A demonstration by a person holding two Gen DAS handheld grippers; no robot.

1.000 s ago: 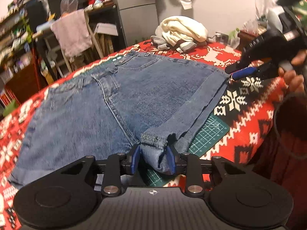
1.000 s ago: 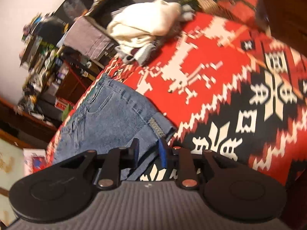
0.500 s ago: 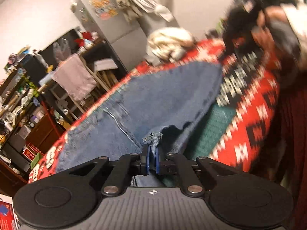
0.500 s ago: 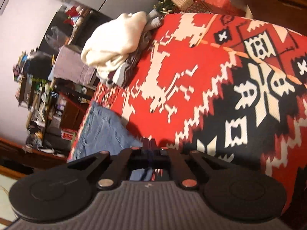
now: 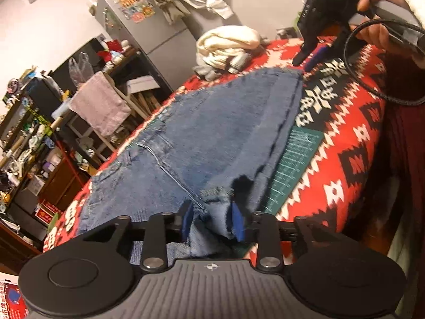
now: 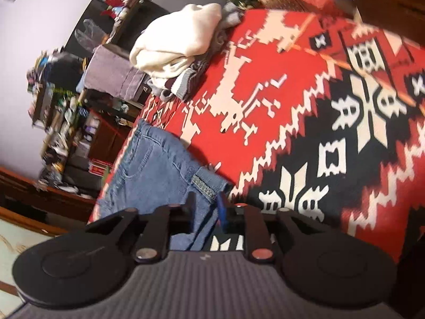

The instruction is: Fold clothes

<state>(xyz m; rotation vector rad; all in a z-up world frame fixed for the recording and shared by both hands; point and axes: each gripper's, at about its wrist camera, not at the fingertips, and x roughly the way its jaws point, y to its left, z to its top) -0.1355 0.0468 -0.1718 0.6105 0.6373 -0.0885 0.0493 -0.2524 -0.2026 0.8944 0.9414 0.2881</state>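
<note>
A cluttered room sits behind you: shelves at the left of both views, a grey cabinet at upper centre of the left view, and a cream pile of clothes [image 5: 228, 42] at the far edge of the worktop [image 5: 345, 143], which is covered in a red, black and white patterned cloth. A green mat [image 5: 294, 159] shows from under the cloth at centre right.

The shorts [image 5: 202, 133] lie across the middle of the left view, their long axis running from lower left towards upper right, waistband along the upper-left side.

Your left tongs [image 5: 211, 222] at bottom centre are spread part way, and a frayed hem corner of the shorts sits between the blue pads, apparently loose rather than pinched. Your right tongs [image 6: 205, 210] are at the far corner of the shorts, near the upper right of the left view. In their own view they are also spread, with the denim corner lying between them; I cannot tell whether either pad presses it.

Both corners belong to the right-hand edge, so I judge the next fold would carry that edge across towards the lower left
</note>
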